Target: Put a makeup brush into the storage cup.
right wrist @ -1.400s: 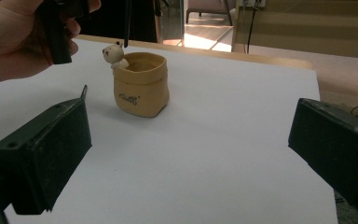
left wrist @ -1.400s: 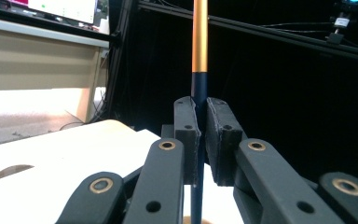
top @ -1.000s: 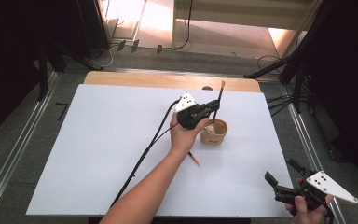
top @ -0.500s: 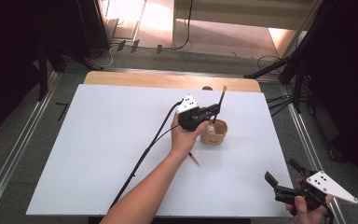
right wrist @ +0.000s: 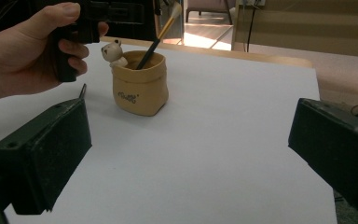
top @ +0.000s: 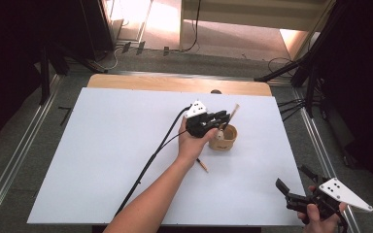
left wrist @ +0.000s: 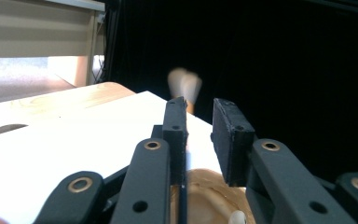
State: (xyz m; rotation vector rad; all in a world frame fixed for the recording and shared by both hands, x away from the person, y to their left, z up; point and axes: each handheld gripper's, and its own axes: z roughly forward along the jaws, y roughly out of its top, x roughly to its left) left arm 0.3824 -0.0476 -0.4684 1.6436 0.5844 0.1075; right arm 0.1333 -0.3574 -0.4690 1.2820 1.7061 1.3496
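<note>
A tan cloth cup (top: 223, 139) stands right of the table's middle, with a small bear figure (right wrist: 112, 51) on its rim. A paintbrush (top: 233, 112) leans in the cup (right wrist: 140, 88), bristles up. My left gripper (top: 223, 118) hovers just over the cup's near rim. Its jaws have just been opening and stand a little apart, with nothing pressed between the pads (left wrist: 227, 133). The brush's blurred tip (left wrist: 184, 84) shows just beyond them. My right gripper (top: 291, 177) rests at the table's near right corner, open and holding nothing (right wrist: 189, 149).
A pencil (top: 202, 165) lies on the white board (top: 102, 155) beside the left wrist. The left gripper's cable (top: 148, 165) trails down towards the near edge. A bare wooden strip (top: 150, 83) runs along the far edge, with stands and cables beyond.
The paintbrush has sunk lower into the cup and leans to the right. The left jaws have parted slightly. Both hands have stayed in place.
</note>
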